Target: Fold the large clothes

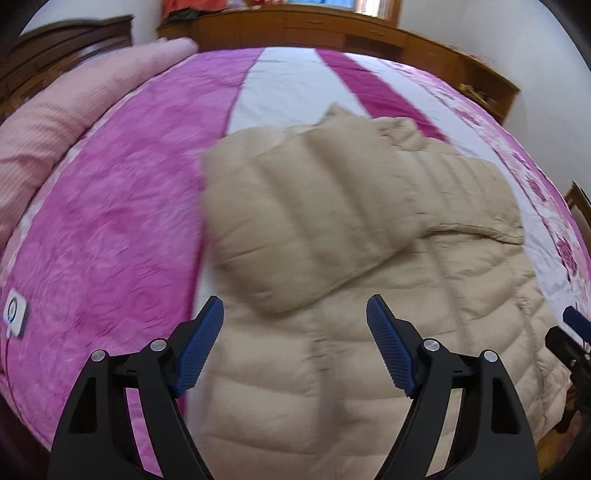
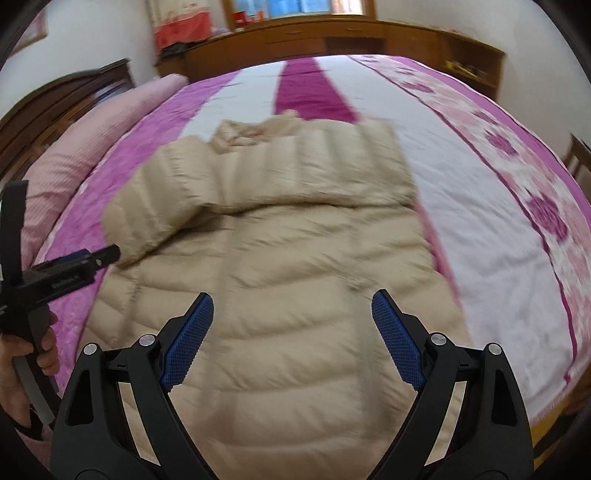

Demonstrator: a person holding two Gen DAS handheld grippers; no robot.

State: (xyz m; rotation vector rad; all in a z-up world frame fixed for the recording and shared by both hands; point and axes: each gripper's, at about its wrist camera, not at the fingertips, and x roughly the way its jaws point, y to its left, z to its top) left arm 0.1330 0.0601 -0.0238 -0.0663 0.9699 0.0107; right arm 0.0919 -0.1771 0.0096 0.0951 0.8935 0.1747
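In your left wrist view, the jacket [image 1: 369, 240] lies on the bed [image 1: 122, 221], filling the centre and lower right of the frame. One sleeve [image 1: 295, 221] is folded over its body. The rolled blanket [image 1: 55, 129] lies on the bed at the upper left, and the small device [image 1: 15, 312] sits at the left edge. The cabinet [image 1: 332, 29] stands behind the bed, along the top of the frame.

no legible text, tool [image 2: 74, 273] print too blurred
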